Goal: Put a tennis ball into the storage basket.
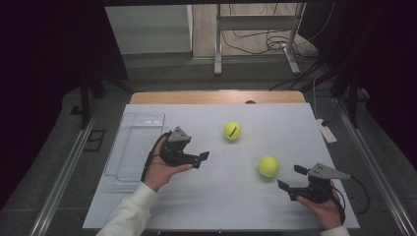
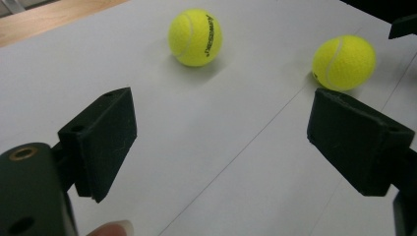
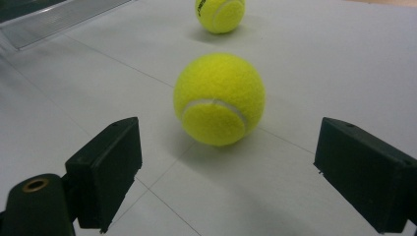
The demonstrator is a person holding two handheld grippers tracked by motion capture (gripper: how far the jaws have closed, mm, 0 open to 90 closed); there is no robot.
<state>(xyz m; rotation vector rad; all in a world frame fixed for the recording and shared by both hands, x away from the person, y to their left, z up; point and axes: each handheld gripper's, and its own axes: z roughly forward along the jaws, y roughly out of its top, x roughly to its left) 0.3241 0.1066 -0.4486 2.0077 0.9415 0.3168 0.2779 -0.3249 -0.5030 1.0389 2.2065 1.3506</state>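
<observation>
Two tennis balls (image 1: 232, 131) (image 1: 268, 166); the clear tray (image 1: 139, 142) appears in the high view.

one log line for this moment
left gripper: open, empty | right gripper: open, facing near ball | far ball: loose | tray: empty

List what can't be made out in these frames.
- Far tennis ball: top cut off by the right gripper view's upper edge; its print reads only in part.
- Clear tray: contents uncertain in the high view, walls transparent and small.
- Right gripper: rear hidden by the hand.
- Near tennis ball: its underside faces away.
</observation>
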